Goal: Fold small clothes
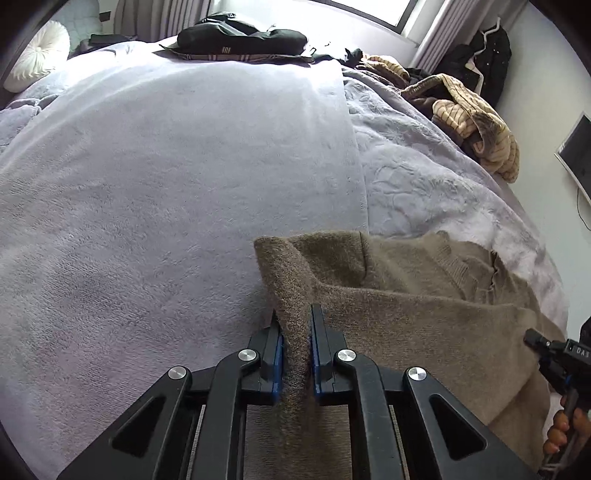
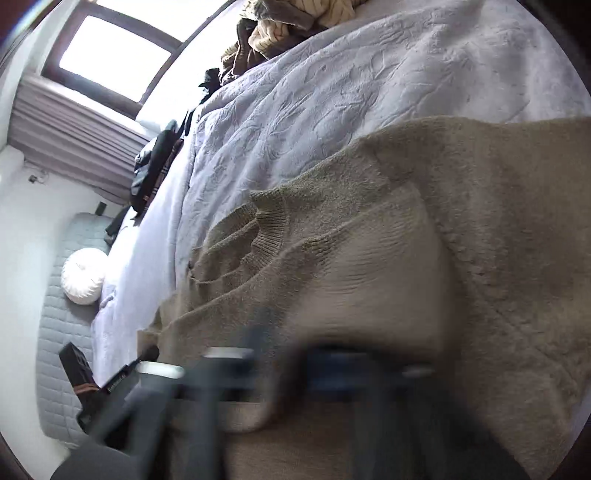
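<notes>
the left gripper (image 1: 295, 343) is clamping a raised fold of the brown knit sweater (image 1: 424, 295), its blue pads (image 1: 279, 365) pressing the fabric from both sides so that the pinched ridge is standing up between them. the sweater is lying on the lavender blanket (image 1: 166, 184) of the bed, spreading from the gripper toward 3 o'clock in the left wrist view, with its ribbed edge showing near 2 o'clock.

the right gripper (image 1: 546, 354) is entering that view at 4 o'clock, sitting at the sweater's edge, with fingers of the person's hand (image 1: 561, 428) wrapping its handle. in the right wrist view the right gripper (image 2: 306, 373) is heavily blurred; its jaws are standing closed together at the sweater (image 2: 369, 277), though whether fabric is caught between them cannot be told.

a pile of striped tan clothes (image 1: 469, 114) is lying at 1 o'clock, well apart from the sweater, and a black bag (image 1: 240, 35) is resting at 12 o'clock. a white round cushion (image 1: 37, 55) is sitting at 10 o'clock.
</notes>
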`<state>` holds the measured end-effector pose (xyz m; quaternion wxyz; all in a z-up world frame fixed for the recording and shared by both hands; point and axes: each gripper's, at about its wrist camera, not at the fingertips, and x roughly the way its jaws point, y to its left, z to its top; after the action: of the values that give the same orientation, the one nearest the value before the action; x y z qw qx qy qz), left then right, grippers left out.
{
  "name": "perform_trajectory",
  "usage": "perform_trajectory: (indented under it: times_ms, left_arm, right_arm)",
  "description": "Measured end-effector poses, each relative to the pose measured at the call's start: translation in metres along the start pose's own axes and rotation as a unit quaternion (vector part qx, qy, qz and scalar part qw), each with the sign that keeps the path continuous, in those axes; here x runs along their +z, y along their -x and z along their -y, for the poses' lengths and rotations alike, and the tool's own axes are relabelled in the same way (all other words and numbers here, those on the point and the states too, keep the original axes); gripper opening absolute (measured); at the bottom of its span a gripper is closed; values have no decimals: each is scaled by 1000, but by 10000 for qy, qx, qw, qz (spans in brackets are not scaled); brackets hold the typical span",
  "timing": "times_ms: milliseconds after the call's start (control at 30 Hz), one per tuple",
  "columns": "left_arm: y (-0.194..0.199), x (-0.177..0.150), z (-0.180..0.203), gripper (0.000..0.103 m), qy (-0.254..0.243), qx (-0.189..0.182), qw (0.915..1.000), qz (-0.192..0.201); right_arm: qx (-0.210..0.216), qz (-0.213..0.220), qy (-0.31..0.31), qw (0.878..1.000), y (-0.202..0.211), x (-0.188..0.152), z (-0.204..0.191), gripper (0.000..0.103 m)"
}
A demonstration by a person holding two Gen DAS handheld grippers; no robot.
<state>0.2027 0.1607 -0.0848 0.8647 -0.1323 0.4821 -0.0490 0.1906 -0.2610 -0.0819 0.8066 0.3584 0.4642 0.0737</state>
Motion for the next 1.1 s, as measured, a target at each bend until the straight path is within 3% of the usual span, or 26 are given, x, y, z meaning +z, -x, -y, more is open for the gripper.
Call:
perform_trajectory:
  times_ms: [67,133,200,233,367,467,567,700,767,900,1100]
  left_arm:
    - [-7,-5,-9,14,-39,-58,9999,-73]
    - [-5,-6,-18,14,174,-238,9996,-50]
    - [5,-5,-23,14,329,-99,9994,19]
    - [14,-6,-24,14,334,86,9993,138]
    - [45,-10,-19,14,43,127,9996,254]
    - [64,-20,-1,14,-316,-69,9990,295]
    - [63,-30,18,14,-519,-244,9981,209]
    - [26,-58,35,15,-866,343,9956,-96]
    - [28,-71,32,15,-974,321,9945,213]
    - [31,-73,34,15,-1162,417,9921,239]
    - [37,-73,30,15,-929,489,9941,263]
  right_arm:
    - [-270,21,-6,9996,2,-7,20,7]
    - [-44,-161,-240,9996,0,-15,42,5]
    - [43,-83,-280,9996,17,-19,53,8]
    - [-43,-36,-203,9998,24,-18,53,14]
    - [-492,211,304,9981,53,-20,45,19]
    - [-523,506,789,9942,73,-21,28,20]
    - [-643,493,1230,9891,62,-15,4,20]
    - [-1594,155,1415,9769,26,-14,14,33]
    - [-1368,292,1447,9795,26,-22,28,33]
    - [-1427,340,1742,9737,34,-32,25,33]
    - [-1346,251,1582,9779,45,-33,30,33]
